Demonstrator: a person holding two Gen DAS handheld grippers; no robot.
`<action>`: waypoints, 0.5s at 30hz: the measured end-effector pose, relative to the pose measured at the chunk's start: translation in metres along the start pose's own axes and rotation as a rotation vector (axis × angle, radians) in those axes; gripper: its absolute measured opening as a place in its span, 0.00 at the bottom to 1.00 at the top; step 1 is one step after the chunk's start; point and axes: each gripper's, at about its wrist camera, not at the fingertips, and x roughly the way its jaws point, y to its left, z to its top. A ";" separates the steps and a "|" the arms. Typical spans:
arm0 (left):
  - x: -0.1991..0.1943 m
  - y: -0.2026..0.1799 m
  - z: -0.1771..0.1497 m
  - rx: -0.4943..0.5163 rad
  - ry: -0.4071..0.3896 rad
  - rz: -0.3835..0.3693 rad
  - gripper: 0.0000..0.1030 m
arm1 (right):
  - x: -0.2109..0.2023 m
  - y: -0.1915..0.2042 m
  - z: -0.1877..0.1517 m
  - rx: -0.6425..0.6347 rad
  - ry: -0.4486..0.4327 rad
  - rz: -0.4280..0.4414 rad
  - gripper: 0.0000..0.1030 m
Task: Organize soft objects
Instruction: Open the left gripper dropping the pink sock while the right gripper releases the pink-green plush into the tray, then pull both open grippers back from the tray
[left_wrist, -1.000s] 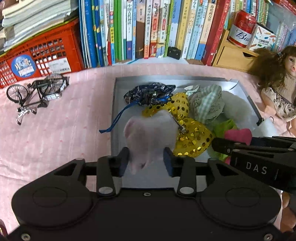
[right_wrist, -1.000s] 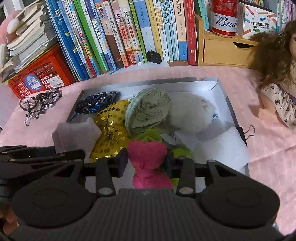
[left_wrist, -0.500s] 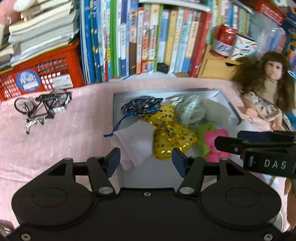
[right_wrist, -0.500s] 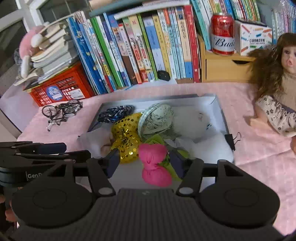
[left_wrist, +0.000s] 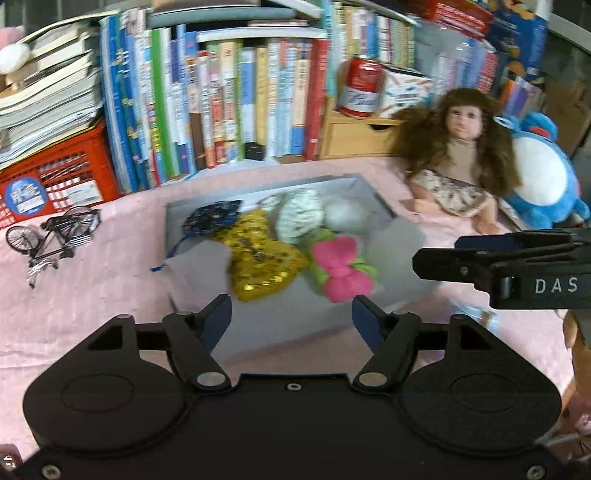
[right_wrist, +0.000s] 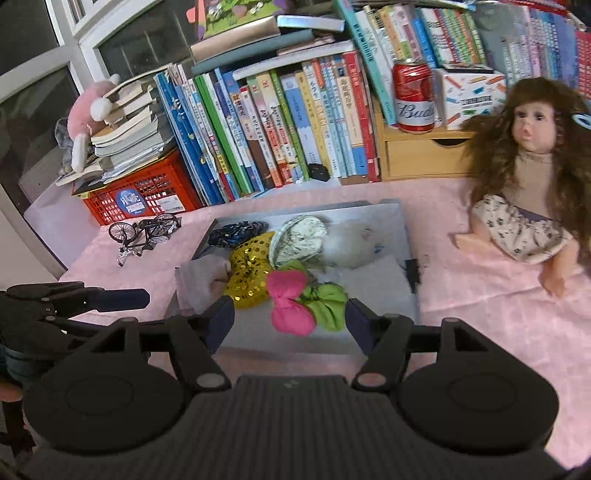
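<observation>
My right gripper (right_wrist: 290, 319) has just been opening; its jaws stand apart with nothing between them. Beyond its fingertips, the grey tray (right_wrist: 404, 236) holds a pink bow (right_wrist: 288, 302), a green bow (right_wrist: 327, 304), a gold sequin bow (right_wrist: 247, 277) and a white fluffy toy (right_wrist: 351, 243). My left gripper (right_wrist: 122, 298) shows at the left edge.

Doll (right_wrist: 528, 206), toy bicycle (right_wrist: 146, 230), red crate (right_wrist: 144, 194), book row (right_wrist: 280, 129), red can (right_wrist: 413, 98), perhaps a blue plush (left_wrist: 543, 173)

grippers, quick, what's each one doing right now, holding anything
Left gripper: open, jaws have just been opening, nothing between them.
Right gripper: open, jaws have just been opening, holding nothing; pink bow lies beyond.
</observation>
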 end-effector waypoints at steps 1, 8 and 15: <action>-0.001 -0.005 0.000 0.006 0.003 -0.008 0.70 | -0.005 -0.002 -0.002 0.000 -0.003 -0.007 0.76; -0.005 -0.041 -0.003 0.051 0.041 -0.060 0.71 | -0.027 -0.026 -0.017 0.019 -0.011 -0.037 0.78; 0.006 -0.073 -0.005 0.076 0.108 -0.091 0.72 | -0.040 -0.057 -0.035 0.055 -0.008 -0.060 0.78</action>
